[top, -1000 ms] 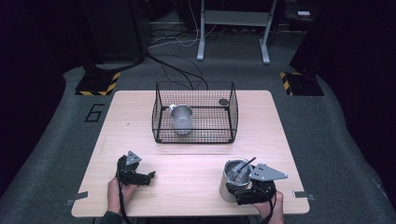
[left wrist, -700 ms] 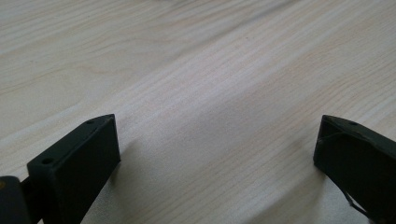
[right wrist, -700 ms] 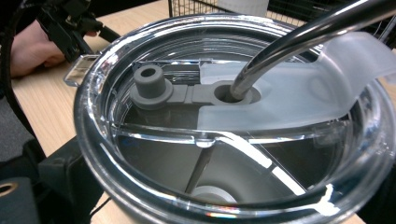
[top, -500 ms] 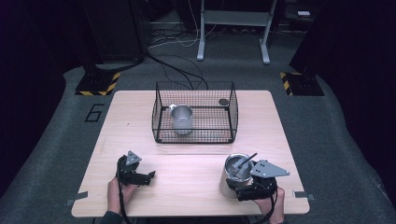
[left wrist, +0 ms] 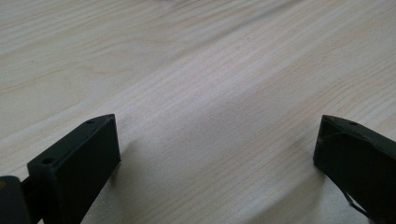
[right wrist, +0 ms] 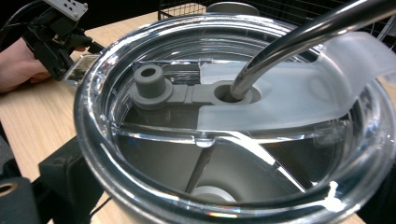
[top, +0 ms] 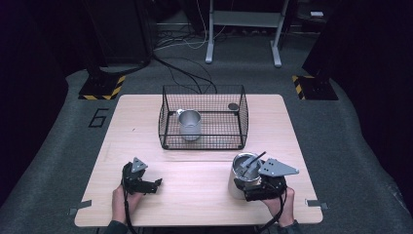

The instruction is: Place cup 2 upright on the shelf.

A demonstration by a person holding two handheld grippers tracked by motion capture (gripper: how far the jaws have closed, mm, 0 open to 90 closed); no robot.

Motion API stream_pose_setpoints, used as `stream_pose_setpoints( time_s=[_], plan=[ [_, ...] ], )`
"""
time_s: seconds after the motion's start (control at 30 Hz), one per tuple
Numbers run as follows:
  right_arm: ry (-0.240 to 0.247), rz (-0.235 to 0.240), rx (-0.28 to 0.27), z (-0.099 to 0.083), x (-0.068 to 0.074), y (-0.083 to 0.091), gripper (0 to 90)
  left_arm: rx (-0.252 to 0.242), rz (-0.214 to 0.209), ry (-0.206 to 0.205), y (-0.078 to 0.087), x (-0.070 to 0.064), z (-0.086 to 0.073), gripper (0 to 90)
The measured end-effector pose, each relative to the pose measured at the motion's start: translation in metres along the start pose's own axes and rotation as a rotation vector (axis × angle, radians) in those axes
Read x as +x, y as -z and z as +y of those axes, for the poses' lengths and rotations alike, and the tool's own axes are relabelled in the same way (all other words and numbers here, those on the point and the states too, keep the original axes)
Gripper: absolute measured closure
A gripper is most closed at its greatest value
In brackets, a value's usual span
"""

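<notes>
A steel tumbler [top: 239, 179] with a clear lid [right wrist: 224, 116] and a bent metal straw [right wrist: 299, 42] stands at the front right of the wooden table [top: 195, 195]. My right gripper [top: 245, 189] is shut on the tumbler's body, and one black jaw shows low left beside its wall. At the front left my left gripper [top: 155, 184] rests low over the table, open, with bare wood between its jaws [left wrist: 217, 149]. The person's hand holding it is also seen from the right gripper view, with the left gripper [right wrist: 56, 32] beyond the tumbler.
A black wire basket [top: 202, 141] stands at the table's middle back. Inside it a metal cup [top: 190, 124] stands upright, and a small dark round object [top: 233, 106] lies at its back right corner. Cables and stand legs lie on the floor behind.
My right gripper and the tumbler have edged slightly up and away from the front edge. The left gripper has stayed where it was.
</notes>
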State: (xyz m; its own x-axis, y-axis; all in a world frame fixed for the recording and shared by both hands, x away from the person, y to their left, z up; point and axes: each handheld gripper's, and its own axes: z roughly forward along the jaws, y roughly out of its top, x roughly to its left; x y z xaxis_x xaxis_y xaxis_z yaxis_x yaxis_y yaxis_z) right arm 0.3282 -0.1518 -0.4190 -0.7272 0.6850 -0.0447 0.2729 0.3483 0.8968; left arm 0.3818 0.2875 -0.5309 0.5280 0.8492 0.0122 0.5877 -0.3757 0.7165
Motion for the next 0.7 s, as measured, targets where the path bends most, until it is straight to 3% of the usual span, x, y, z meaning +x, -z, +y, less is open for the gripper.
stream_pose_setpoints(
  time_s=[0.37, 0.7],
  plan=[
    [-0.017, -0.01, -0.006, 0.01, -0.009, -0.009, 3.5, 0.0, 0.0, 0.0, 0.0, 0.0, 0.0, 0.3],
    [0.004, -0.006, -0.01, 0.023, -0.017, -0.017, 3.4, 0.001, 0.0, 0.0, 0.0, 0.0, 0.0, 0.3]
  ],
)
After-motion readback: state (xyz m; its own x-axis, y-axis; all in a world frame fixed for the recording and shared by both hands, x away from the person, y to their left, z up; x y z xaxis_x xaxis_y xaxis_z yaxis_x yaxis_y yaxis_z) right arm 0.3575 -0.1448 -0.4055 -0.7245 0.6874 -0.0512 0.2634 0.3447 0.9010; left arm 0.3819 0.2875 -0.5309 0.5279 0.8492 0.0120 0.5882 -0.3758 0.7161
